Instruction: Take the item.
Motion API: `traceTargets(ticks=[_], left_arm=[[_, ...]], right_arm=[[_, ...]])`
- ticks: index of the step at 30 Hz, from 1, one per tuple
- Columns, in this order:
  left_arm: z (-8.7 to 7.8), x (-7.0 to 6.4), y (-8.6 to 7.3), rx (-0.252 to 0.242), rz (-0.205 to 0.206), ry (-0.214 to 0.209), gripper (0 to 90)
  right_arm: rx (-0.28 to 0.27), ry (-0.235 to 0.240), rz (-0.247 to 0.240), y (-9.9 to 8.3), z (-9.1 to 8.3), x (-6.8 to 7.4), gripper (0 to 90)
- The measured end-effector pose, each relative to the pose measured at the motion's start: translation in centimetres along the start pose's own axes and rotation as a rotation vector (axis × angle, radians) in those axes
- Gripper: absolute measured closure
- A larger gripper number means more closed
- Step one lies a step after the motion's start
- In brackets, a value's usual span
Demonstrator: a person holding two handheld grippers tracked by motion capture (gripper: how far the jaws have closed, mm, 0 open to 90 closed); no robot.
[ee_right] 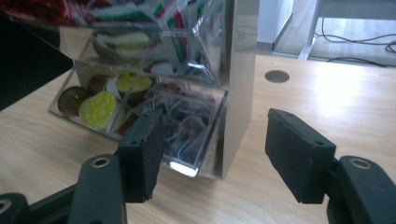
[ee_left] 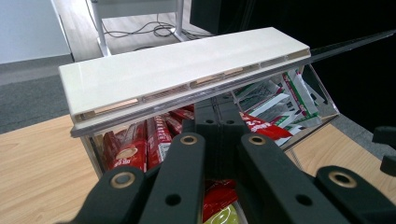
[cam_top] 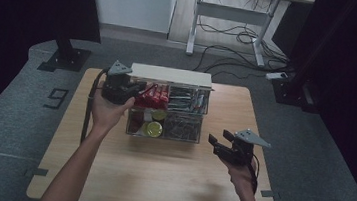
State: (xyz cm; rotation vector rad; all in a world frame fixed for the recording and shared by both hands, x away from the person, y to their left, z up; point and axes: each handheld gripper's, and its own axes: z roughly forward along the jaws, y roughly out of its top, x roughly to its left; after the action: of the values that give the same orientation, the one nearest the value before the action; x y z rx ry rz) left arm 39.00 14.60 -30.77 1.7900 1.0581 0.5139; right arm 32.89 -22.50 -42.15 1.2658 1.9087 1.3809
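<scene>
Reaching among red sachets (ee_left: 140, 144) under organizer lid (ee_left: 187, 65), left tool (ee_left: 219, 123) closed, right tool (ee_right: 210, 154) open.

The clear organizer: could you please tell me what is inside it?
The organizer holds red sachets, green-and-white packets and round capsules. The near right bin's contents are blurred; the lid covers part of the top.
</scene>
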Motion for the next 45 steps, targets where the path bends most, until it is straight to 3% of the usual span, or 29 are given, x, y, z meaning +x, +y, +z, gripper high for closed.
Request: traceTargets(ticks=[18, 27, 45], left_arm=[[0.1, 0.0, 0.2, 0.001, -0.007, -0.009, 90.0], [0.3, 0.0, 0.2, 0.007, -0.004, -0.009, 90.0], [0.2, 0.0, 0.2, 0.004, -0.008, -0.015, 90.0]], right_arm=[[-0.042, 0.014, -0.029, 3.2, 0.4, 0.7, 45.0], [-0.045, 0.057, -0.051, 5.0, 1.3, 1.8, 48.1], [-0.04, 0.08, -0.072, 6.7, 2.9, 3.1, 49.6]])
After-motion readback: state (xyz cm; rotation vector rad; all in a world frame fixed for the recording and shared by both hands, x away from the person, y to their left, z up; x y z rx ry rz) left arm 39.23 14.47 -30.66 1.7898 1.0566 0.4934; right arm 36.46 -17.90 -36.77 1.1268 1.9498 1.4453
